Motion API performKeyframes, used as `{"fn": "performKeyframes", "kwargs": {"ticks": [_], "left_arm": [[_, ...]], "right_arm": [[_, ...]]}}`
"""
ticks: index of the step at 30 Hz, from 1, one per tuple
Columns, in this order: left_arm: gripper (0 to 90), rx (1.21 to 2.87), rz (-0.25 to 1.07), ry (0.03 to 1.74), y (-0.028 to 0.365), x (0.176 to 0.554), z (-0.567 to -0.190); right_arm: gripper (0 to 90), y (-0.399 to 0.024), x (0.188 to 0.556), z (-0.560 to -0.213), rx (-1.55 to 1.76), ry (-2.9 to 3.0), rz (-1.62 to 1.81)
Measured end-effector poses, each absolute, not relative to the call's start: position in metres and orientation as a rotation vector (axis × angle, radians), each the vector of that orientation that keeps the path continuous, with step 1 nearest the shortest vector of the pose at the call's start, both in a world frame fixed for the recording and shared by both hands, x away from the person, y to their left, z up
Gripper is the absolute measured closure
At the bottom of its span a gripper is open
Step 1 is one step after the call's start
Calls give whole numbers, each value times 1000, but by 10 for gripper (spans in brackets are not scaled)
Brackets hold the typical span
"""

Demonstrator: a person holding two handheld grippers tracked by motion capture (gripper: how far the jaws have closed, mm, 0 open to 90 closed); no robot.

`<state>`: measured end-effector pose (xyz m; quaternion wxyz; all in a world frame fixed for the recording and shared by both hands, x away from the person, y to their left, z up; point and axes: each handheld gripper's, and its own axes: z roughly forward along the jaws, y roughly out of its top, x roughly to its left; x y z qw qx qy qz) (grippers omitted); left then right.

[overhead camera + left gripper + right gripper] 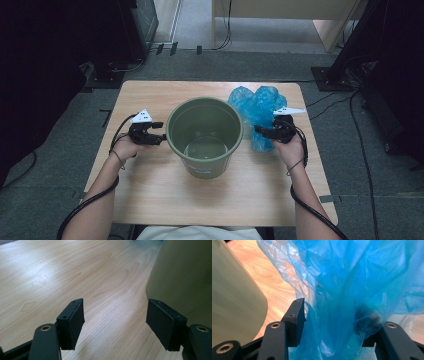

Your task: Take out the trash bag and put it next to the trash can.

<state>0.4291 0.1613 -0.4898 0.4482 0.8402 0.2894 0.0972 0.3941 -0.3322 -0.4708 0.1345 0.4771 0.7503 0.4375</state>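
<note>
Right gripper, jaws parted, with loose folds of the blue plastic bag between them, unpinched. Left gripper, jaws wide and empty over the table. Green bucket stands between both grippers; bag lies just right of it.

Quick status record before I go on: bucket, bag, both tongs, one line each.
bucket: green bucket upright at mid-table, nothing visible inside
bag: crumpled blue plastic bag on the table, right of the bucket
left tongs: left tongs open beside the bucket wall, nothing between the jaws
right tongs: right tongs parted, bag plastic between the jaws and draped over one; no firm pinch seen
</note>
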Motion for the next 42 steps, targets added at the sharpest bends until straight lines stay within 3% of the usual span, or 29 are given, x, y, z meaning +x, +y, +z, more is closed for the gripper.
{"fn": "performKeyframes", "kwargs": {"ticks": [21, 42], "left_arm": [[297, 2146, 258, 753, 162, 433, -513], [284, 2169, 274, 775, 164, 434, -518]], "right_arm": [[452, -325, 403, -502, 1357, 2216, 1244], [404, -325, 407, -511, 1393, 2219, 1247]]}}
